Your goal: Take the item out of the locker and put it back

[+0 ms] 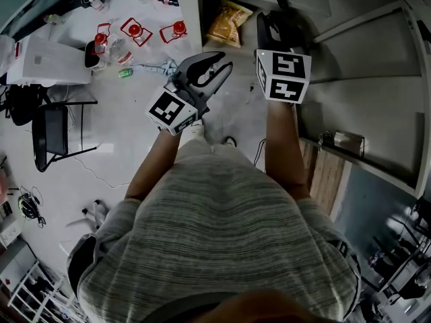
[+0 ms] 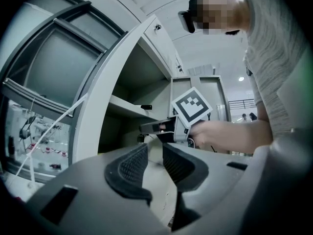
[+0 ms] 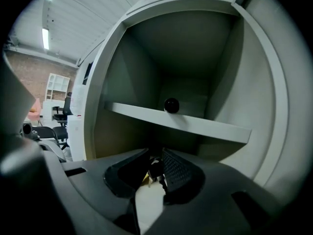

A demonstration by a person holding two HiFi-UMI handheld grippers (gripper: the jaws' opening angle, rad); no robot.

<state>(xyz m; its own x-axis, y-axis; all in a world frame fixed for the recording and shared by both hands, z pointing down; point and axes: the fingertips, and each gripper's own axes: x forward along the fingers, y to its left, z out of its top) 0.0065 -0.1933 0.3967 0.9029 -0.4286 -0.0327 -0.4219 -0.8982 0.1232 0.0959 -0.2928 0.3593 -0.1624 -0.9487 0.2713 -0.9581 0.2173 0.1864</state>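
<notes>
Locker (image 3: 112,72): painted sheet metal is seen, pale grey, matt and smooth. The shelf (image 3: 195,124) is finished alike.

Ball (image 3: 171,105) on the shelf: black and glossy, a small highlight is noted.

Left gripper (image 2: 155,151) and right gripper (image 3: 155,168): moulded grey plastic, matt and smooth. The pads (image 2: 129,165) are black, finely ribbed and rubber-like.

Marker cube (image 2: 191,105): matt white faces, printed black.

Bag (image 1: 229,24): crinkled glossy film, yellow-orange.

Shirt (image 1: 222,227): knitted cloth, finely striped grey, soft-looking.

Floor (image 1: 114,147): pale, smooth, hard.

Board (image 1: 326,175) beside the locker: bare wood, grain lines are seen.
</notes>
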